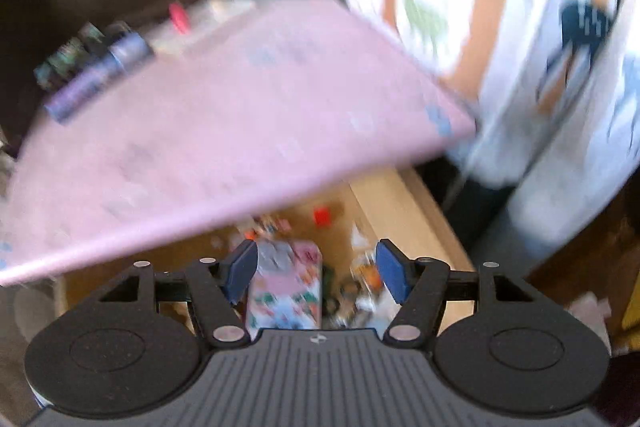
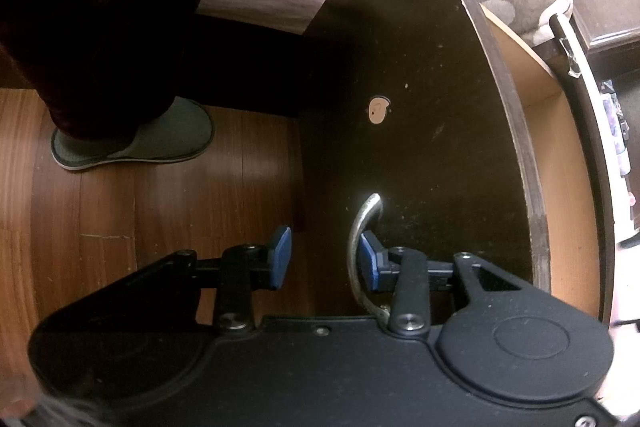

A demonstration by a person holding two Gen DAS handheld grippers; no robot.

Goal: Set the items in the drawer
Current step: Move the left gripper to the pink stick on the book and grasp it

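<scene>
In the left wrist view my left gripper (image 1: 316, 271) is open above the open wooden drawer (image 1: 404, 211). A pink patterned tin (image 1: 286, 291) lies in the drawer just below the fingers, among small blurred items. A large pink sheet or board (image 1: 224, 131) hangs over the drawer's far part. In the right wrist view my right gripper (image 2: 324, 259) is open at the dark drawer front (image 2: 416, 107). Its right finger (image 2: 370, 261) sits behind the curved metal handle (image 2: 358, 247); the left finger is outside it.
Bottles and small containers (image 1: 96, 67) stand beyond the pink sheet at left. A person in white patterned clothes (image 1: 520, 47) stands at right. The right wrist view shows a wooden floor (image 2: 120, 219), a grey slipper (image 2: 136, 143), and the drawer's light wood side (image 2: 564, 187).
</scene>
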